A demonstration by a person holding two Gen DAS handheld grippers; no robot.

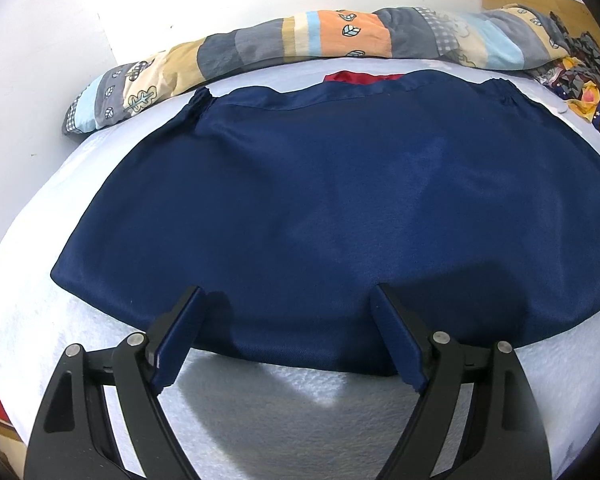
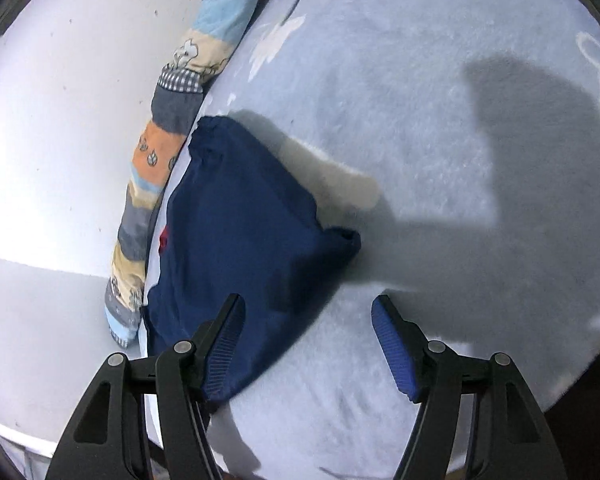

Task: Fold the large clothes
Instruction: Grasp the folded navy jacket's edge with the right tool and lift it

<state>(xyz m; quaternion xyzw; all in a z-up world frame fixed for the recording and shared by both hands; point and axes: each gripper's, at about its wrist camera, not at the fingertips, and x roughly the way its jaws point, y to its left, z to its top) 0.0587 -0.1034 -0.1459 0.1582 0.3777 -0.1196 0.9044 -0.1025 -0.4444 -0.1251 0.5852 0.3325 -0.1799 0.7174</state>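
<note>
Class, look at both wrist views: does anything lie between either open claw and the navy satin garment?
Nothing visible does. The left claw hangs open over the navy satin garment's near hem; the right claw is open at its edge.

Left wrist view: bright, white wall (image 1: 52, 40) near blown out at top left. Sunlit patch on the white bed cover (image 1: 284, 392) between the fingers, hard-edged shadow around it. Navy garment (image 1: 340, 208) shows soft sheen, sharp focus. Strong barrel distortion; dark vignette in corners.

Right wrist view: dimmer, cooler cast. Large hard shadows across the bed cover (image 2: 420, 100), one on the right possibly thrown by the other gripper; source cannot be placed. Wall (image 2: 60, 120) carries mild glare. Slight softness, likely motion blur, toward the lower bed cover. Edges curve heavily, black rim.
</note>
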